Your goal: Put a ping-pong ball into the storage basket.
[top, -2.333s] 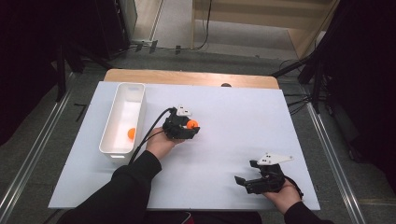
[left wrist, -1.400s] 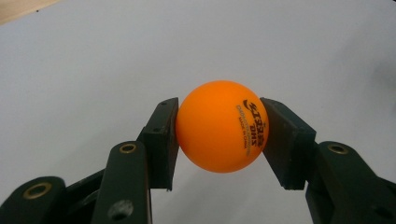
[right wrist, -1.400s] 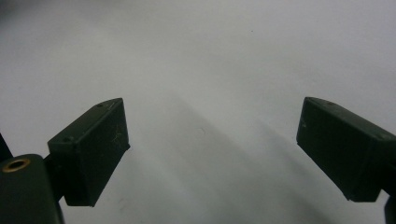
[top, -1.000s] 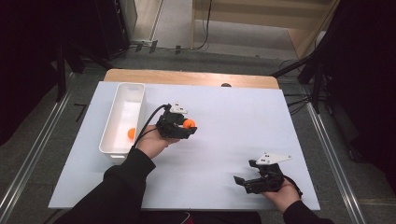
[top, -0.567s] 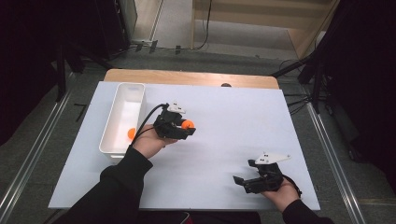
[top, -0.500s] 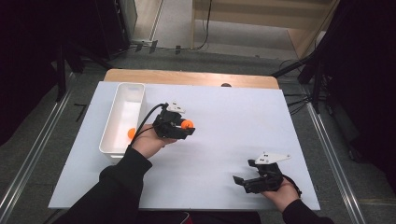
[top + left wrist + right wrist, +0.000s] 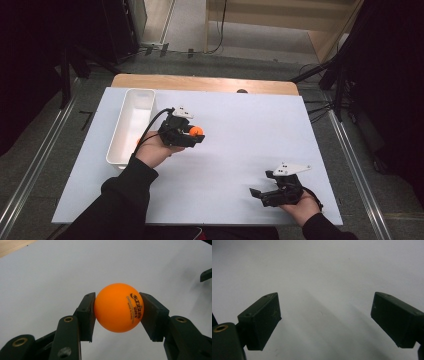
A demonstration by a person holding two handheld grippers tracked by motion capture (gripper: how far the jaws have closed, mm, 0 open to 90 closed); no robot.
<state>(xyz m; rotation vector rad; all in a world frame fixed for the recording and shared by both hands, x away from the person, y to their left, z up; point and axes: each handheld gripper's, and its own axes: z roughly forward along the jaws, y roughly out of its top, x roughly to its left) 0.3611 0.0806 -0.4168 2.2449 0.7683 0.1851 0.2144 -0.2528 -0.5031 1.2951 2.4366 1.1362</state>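
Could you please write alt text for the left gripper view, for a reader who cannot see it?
An orange table tennis ball with dark printed lettering is clamped between the two black jaws of the left gripper, which rise from the bottom of the frame. Behind it lies a plain white table surface, with a strip of wood at the top left corner.

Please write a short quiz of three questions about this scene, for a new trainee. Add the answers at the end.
1. True or false: the left gripper is shut on the orange ball.
2. The right gripper is: A) open and holding nothing, B) shut on a ball, C) inside the tray.
3. Fill in: the white tray lies to the ____ of the held ball in the high view.

Key: 1 true; 2 A; 3 left.
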